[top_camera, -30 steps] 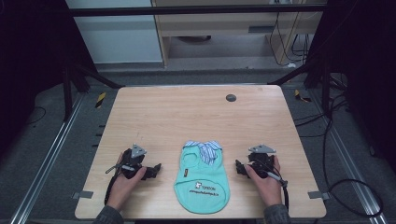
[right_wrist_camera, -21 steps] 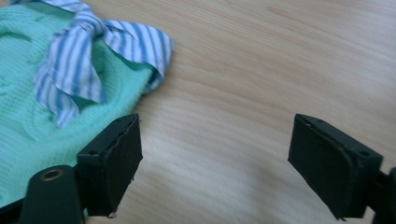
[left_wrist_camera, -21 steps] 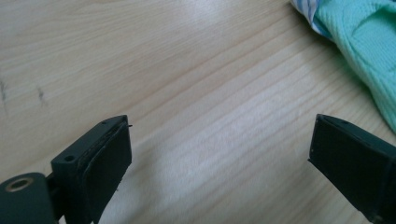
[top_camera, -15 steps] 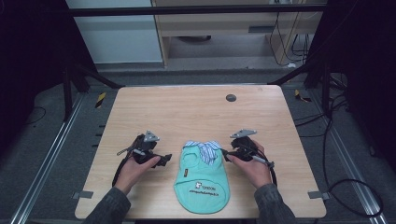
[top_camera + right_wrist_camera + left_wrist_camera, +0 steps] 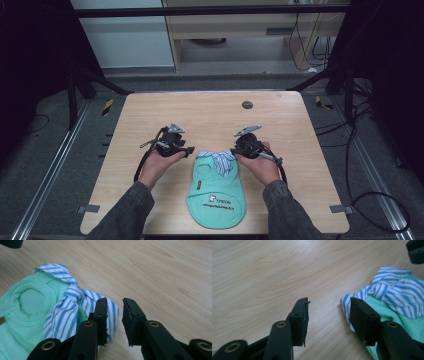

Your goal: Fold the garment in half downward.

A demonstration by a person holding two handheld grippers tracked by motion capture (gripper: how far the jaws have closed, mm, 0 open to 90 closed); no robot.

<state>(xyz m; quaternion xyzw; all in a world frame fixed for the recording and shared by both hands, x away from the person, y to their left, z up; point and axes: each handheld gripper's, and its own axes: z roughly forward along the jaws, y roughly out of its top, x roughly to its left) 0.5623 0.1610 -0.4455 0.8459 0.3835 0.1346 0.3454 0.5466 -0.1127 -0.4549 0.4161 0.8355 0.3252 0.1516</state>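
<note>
With the green garment flat at the table's near edge and both grippers' jaws just closing yet empty beside its striped collar, each should bite one collar corner squarely.

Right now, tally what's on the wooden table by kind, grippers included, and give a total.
Black two-jaw grippers: 2, left and right
Mint-green knit pet shirt with blue-and-white striped collar: 1
Small dark round disc near the table's far edge: 1
Total: 4
</note>
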